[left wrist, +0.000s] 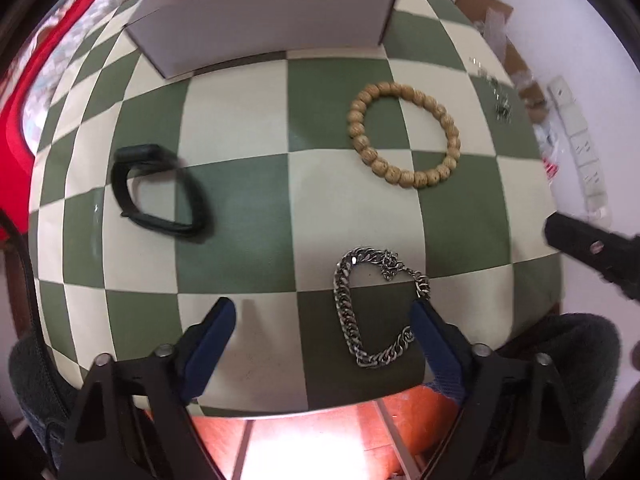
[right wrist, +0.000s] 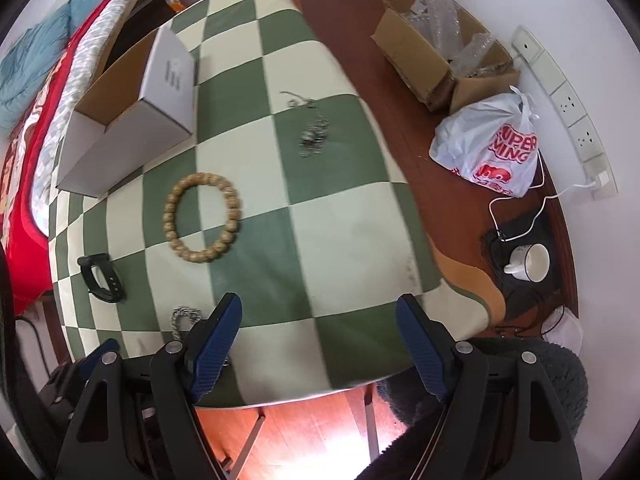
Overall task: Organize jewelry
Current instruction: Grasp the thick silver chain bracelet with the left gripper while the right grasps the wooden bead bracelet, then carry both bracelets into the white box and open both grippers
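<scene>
On the green-and-cream checked cloth lie a steel chain bracelet, a wooden bead bracelet, a black wristband and a thin silver chain. An open white cardboard box stands at the far side. My left gripper is open above the near edge, its right finger beside the steel chain. My right gripper is open and empty over the near edge. In the right wrist view the bead bracelet, wristband, silver chain, steel chain and box also show.
Right of the table sit a brown cardboard box with bubble wrap, a white plastic bag, a white cup and a wall power strip. A red blanket lies to the left. The right gripper's black body shows in the left wrist view.
</scene>
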`<state>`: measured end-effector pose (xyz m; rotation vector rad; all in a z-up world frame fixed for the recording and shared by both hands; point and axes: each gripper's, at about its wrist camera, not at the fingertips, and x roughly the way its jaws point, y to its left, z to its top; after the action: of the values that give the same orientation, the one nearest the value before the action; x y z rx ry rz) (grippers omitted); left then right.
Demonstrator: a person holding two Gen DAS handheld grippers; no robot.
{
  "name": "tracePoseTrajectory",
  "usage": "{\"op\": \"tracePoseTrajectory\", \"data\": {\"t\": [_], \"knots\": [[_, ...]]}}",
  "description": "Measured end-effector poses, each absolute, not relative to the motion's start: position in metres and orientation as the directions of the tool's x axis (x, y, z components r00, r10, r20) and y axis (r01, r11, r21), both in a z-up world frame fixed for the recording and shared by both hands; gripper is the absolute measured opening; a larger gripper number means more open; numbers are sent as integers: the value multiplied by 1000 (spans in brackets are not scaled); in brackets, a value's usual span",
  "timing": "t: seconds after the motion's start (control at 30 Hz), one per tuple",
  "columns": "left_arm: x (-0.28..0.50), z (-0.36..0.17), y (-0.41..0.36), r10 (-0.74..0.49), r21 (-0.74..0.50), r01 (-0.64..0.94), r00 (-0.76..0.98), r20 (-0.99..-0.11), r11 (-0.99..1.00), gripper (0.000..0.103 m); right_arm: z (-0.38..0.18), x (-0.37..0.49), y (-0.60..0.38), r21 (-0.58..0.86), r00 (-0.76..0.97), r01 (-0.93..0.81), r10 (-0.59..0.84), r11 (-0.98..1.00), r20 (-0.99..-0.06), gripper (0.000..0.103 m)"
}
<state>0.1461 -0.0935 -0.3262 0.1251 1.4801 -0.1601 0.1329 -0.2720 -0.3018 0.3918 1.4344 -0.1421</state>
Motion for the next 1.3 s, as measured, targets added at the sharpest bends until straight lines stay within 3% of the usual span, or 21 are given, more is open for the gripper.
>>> {"op": "tracePoseTrajectory", "data": {"t": [0.2,0.3,0.33,0.37,0.77,0.97,1.0,1.07,1.1,1.3], "knots": [[141,-333,-105,-14,7,200,103,-995,980,64,-306,130,-287,188,145,339,147,922,-979,81],[139,-331,-112,-26,3,225,122,-992,974,37,-306,131,-287,195,148,332,153,923,-977,81],[140,-329,-114,-28,4,241,130,-991,971,14,-307,131,-286,196,147,330,155,923,-977,81],[140,-329,-116,-29,4,254,128,-991,967,6,-307,132,-286,200,148,327,159,924,-976,81],[152,-327,-61,-13,4,126,137,-990,992,5,-321,175,-263,265,162,298,226,917,-961,81],[151,-315,-55,-32,-17,100,158,-987,995,5,-334,216,-228,196,130,228,170,954,-977,56],[150,-313,-57,-39,-23,102,161,-986,995,5,-334,218,-222,160,126,207,136,965,-983,48],[149,-307,-56,-50,-32,109,166,-985,994,5,-332,220,-213,110,128,172,89,979,-988,13],[149,-303,-56,-62,-44,113,163,-985,993,5,-331,219,-211,109,130,160,89,981,-988,9],[147,-262,-58,-138,-107,159,200,-970,981,5,-316,203,-224,191,177,191,158,963,-971,9]]}}
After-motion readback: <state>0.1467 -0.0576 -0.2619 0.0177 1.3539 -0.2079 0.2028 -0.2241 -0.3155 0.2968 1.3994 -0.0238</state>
